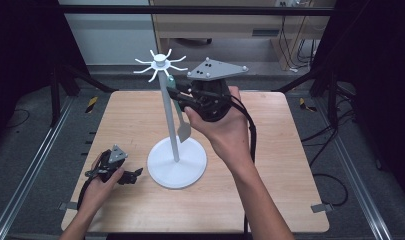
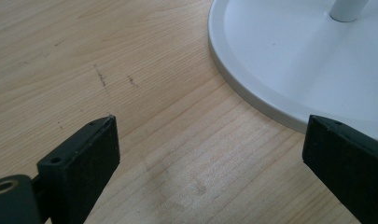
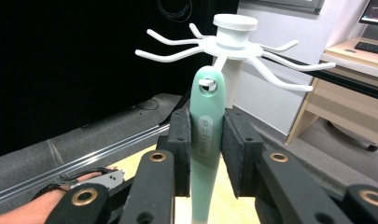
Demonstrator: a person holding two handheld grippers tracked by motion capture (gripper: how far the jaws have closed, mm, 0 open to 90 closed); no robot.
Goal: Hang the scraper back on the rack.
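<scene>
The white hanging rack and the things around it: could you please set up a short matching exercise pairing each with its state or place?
Things:
1. spatula
2. rack base
3. left tool
4. right tool

States:
A. open, low over the table beside the base
B. round and white, flat on the wooden table
C. mint green handle, its hole over a rack arm
D. shut on the handle, held up high

Pairs: 1-C, 2-B, 3-A, 4-D

Your right tool (image 3: 206,154): black jaws on a mint-green handle (image 3: 206,135). Rack (image 1: 176,162) white, with hooks at its 12 o'clock. Desk (image 1: 270,150) pale wood grain. Left tool (image 2: 210,158) black.
</scene>
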